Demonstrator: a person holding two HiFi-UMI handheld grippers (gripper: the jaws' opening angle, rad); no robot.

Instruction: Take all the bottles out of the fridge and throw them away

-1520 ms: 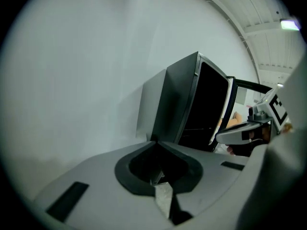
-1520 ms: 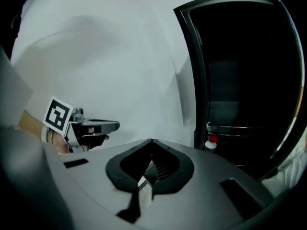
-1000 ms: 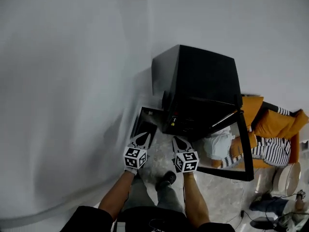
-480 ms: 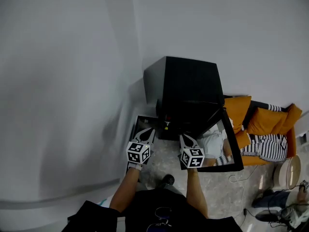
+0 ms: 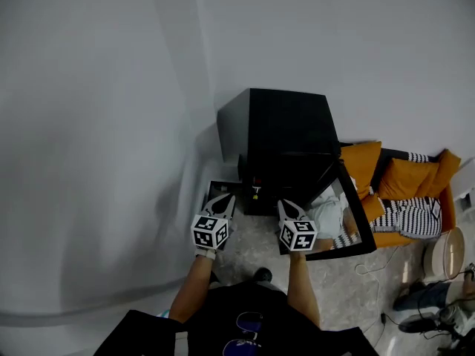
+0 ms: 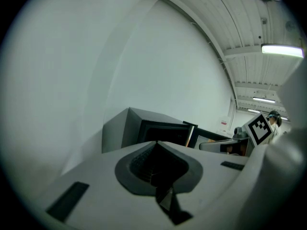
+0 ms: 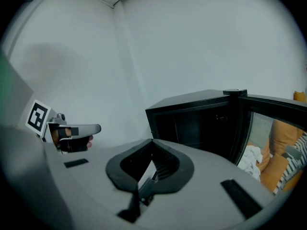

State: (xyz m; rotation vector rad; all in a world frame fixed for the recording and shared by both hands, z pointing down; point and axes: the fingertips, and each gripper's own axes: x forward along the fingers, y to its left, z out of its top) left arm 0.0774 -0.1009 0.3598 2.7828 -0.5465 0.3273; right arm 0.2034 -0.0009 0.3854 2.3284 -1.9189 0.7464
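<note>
A small black box-shaped fridge (image 5: 286, 136) stands on the grey mottled floor (image 5: 338, 291), its back to the corner of the white wall (image 5: 96, 124). Its glass door with a black frame (image 5: 349, 217) is swung wide open to the fridge's right.

The left claw (image 5: 224, 201) hovers in front of the fridge, off its left front corner. Its two white jaws are clenched tip to tip, with nothing between them. The right claw (image 5: 286, 208) hangs in front of the fridge's open mouth, just inside the sweep of the door. It is clenched too, and empty. The two claws are level with each other and apart, both pointing towards the fridge. Each carries a cube with black and white square markers at its rear, and a bare forearm runs back from each to the person's dark clothing.

The inside of the fridge is dark in both gripper views, and no bottle can be made out there. A small yellow and red speck (image 5: 256, 192) at the lower edge of the fridge's open front may be a bottle, but it is too small to tell.

A black open-topped box (image 5: 217, 189) sits on the floor just left of the fridge's front, under the left claw. An orange sofa (image 5: 404, 180) with a black and white striped cushion (image 5: 407, 219) stands to the fridge's right, beyond the door.
</note>
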